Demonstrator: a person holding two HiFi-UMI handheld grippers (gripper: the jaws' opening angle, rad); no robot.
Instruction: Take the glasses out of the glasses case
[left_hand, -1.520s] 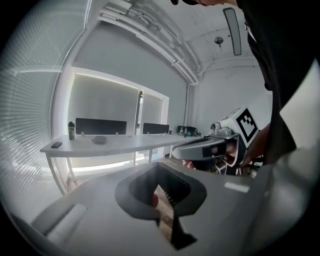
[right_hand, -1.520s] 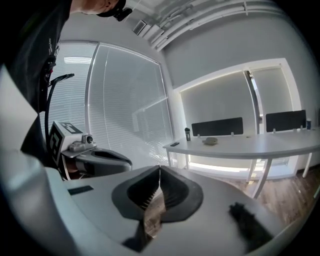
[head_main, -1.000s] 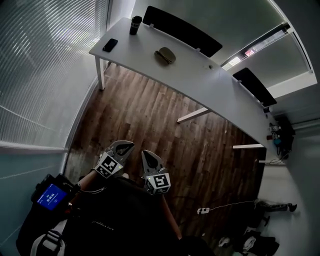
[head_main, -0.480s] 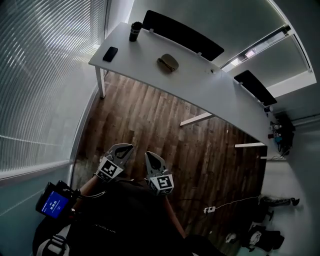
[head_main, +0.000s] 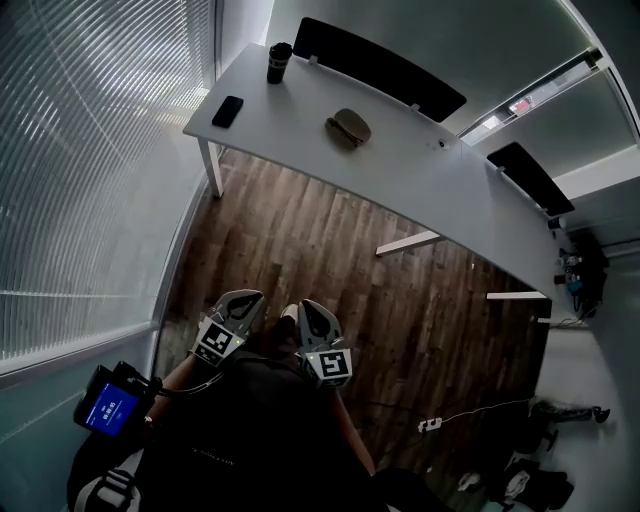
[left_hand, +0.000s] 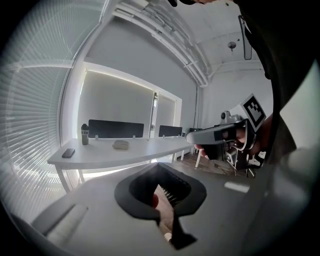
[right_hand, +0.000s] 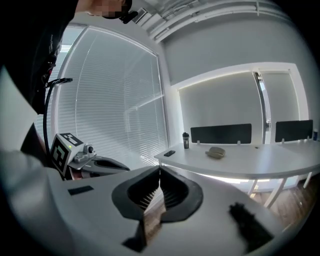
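We see a long white table standing on a dark wooden plank floor. At its left end lies a flat black phone, with an upright dark cylindrical tumbler near the far corner. Black rectangular divider panels line its far edge. Pale horizontal window blinds fill the left.

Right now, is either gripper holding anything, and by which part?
Nothing held. Left gripper and right gripper are shut and empty; the glasses case lies on the table.
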